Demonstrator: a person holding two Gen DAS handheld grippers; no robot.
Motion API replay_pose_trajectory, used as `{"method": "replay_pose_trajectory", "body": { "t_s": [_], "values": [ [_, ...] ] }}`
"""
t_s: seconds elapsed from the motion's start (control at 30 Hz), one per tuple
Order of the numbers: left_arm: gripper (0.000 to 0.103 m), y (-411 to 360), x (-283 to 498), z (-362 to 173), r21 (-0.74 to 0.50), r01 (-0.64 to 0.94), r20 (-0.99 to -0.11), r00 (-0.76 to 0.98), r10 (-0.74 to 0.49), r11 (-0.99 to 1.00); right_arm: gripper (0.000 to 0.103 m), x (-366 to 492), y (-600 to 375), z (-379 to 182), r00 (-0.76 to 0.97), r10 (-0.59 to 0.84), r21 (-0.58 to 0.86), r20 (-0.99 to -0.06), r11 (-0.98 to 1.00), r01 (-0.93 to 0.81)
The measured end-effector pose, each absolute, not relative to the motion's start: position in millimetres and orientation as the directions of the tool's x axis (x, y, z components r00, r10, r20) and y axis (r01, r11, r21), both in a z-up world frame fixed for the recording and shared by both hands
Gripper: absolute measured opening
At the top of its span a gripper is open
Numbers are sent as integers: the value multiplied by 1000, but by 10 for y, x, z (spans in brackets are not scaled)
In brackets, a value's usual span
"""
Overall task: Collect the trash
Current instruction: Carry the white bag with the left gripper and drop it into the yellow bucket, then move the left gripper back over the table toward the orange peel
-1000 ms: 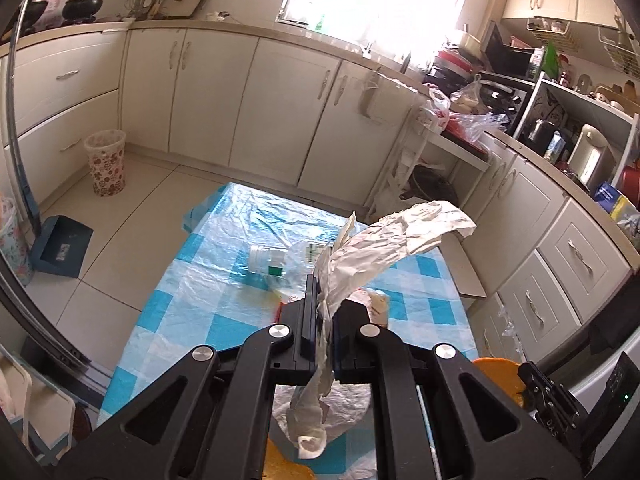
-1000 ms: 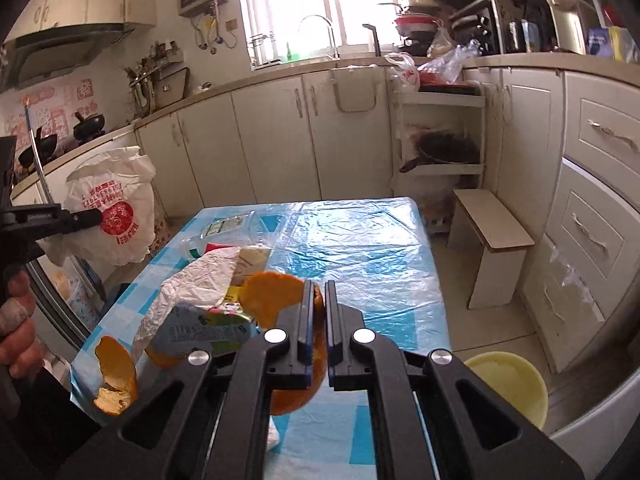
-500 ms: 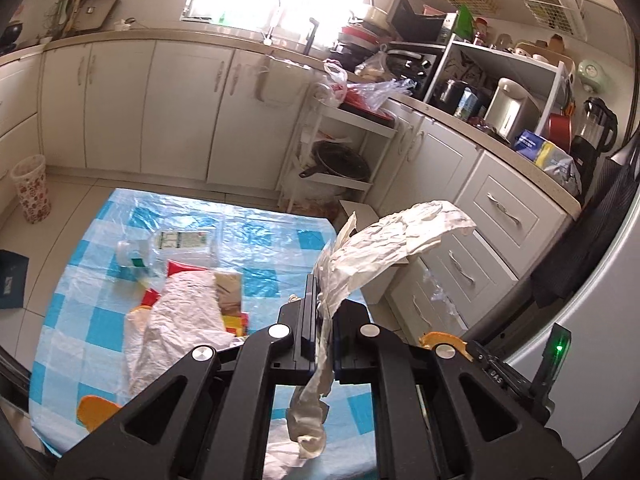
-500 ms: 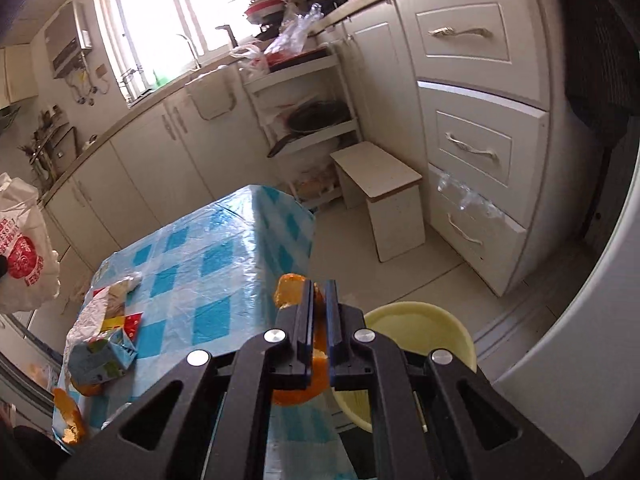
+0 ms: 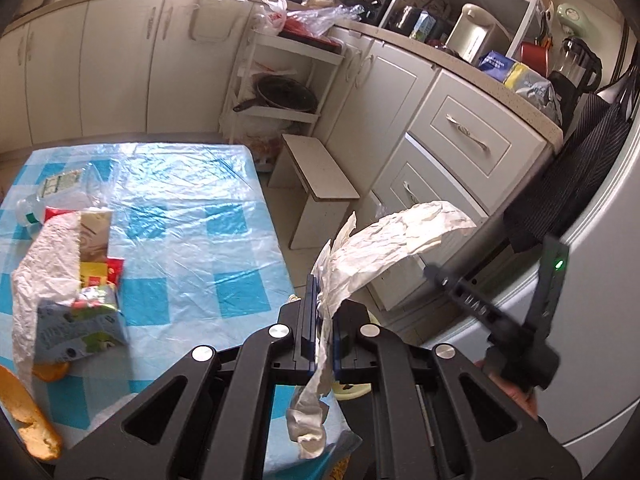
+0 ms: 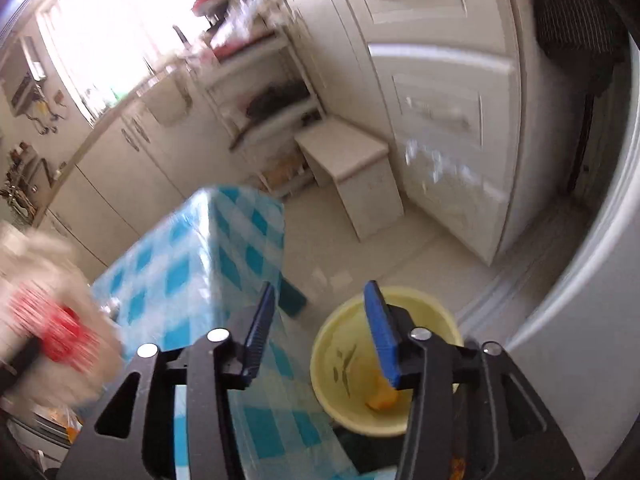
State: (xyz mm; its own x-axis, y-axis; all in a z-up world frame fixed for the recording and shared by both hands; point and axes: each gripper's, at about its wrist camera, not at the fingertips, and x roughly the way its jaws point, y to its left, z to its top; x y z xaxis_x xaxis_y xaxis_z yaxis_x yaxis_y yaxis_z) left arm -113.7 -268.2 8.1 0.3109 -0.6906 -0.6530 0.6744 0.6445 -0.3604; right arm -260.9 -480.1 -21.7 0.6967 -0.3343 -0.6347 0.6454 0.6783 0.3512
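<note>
Left gripper (image 5: 321,322), seen along its own fingers: the two blue-padded fingers are pressed nearly together on a crumpled white plastic bag (image 5: 384,248), with only the thin film between them. The bag rises from the pinch and arches away to the right of the claw, above a drawer cabinet (image 5: 452,160); a twisted tail of the same bag hangs below the fingers toward the camera. To the left of this claw and below it lies the table (image 5: 192,216), covered in a blue-and-white checked cloth, on which more trash remains: a green-and-blue carton (image 5: 76,328), a white wrapper (image 5: 44,252), a clear bottle (image 5: 56,196), and orange peel (image 5: 28,420) at the near left corner. Right gripper (image 6: 320,330), seen from its own camera: the jaws stand wide apart and hold nothing. Its left finger lies over the corner of the table, its right finger over the rim of a pale yellow bin (image 6: 384,360) on the floor just beside the table. An orange peel piece (image 6: 382,402) lies in the bottom of the bin, below and slightly right of the open claw, touching neither finger. The right view is motion-blurred; a white and red smear at its far left cannot be identified.
</note>
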Motion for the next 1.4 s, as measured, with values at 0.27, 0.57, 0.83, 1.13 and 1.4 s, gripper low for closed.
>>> {"method": "replay_pose_trajectory", "body": {
  "t_s": [0.27,0.57,0.83,1.13,1.4],
  "values": [
    [6,-3309,-1351,-328,-343,699,-733,219,-644,627,70,-2796,-4903,255,787,-401,328,-469,749,576],
    [6,-3987,-1358,-960,-323,680,-829,132,-544,658,70,-2847,-5091,270,812,-356,429,-463,711,556],
    [53,-4265,-1292,-1237,-304,653,-869,108,-484,693,70,-2780,-5169,220,813,-335,458,-477,694,555],
    [62,-3648,-1277,-695,-348,652,-802,166,-574,674,70,-2644,-5106,181,806,-322,451,-496,698,556],
    [73,-2225,-1191,42,-249,600,-713,418,-563,761,72,-2346,-4765,79,791,-254,383,-556,767,515]
  ]
}}
